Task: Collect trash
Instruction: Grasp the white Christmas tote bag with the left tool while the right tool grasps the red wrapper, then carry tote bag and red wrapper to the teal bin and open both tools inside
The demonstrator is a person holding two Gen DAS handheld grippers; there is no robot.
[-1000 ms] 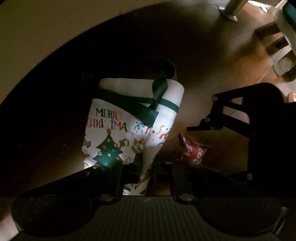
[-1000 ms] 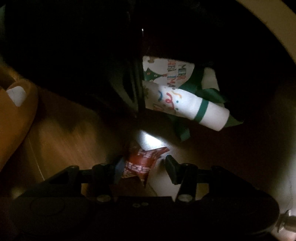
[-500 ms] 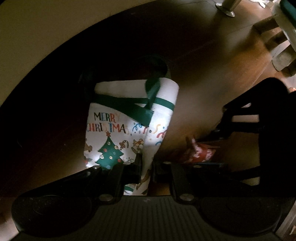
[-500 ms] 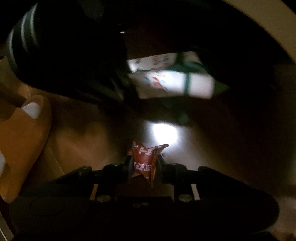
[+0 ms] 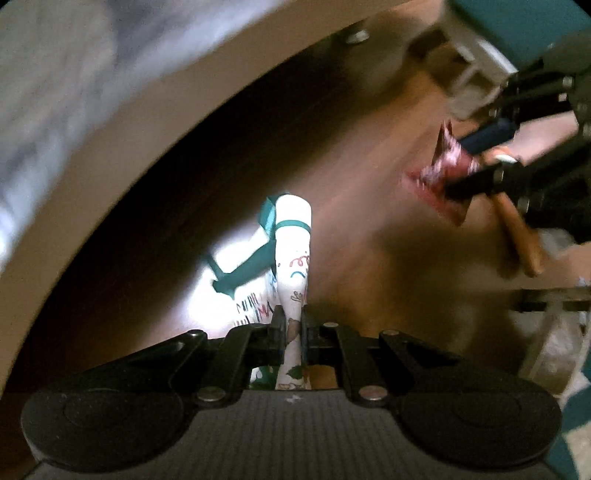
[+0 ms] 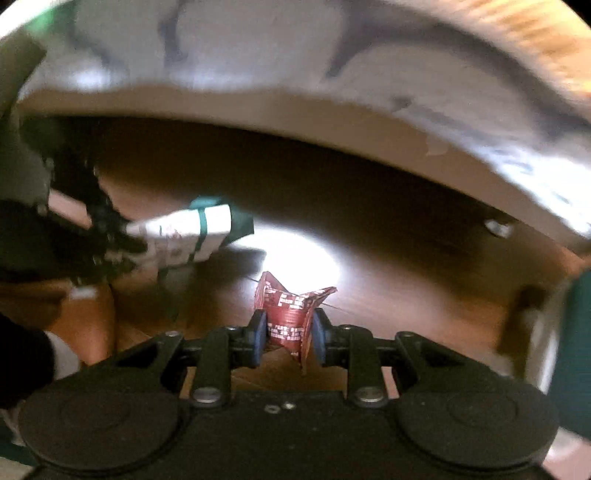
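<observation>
My left gripper is shut on the edge of a white Christmas gift bag with green handles, which hangs from it above the wooden floor. The right wrist view shows the same bag at the left, held by the left gripper. My right gripper is shut on a crumpled red wrapper, pinched between its blue pads. From the left wrist view the red wrapper and the right gripper appear blurred at the upper right.
A round marble-topped table curves overhead, its pale edge close by. The wooden floor lies beneath with a bright light spot. A teal chair seat and pale frame stand at the right; a foot in an orange slipper is nearby.
The right gripper closed on the red wrapper and lifted it off the floor. The left gripper rose with the bag, which now hangs folded. Both views rose from under the table.
</observation>
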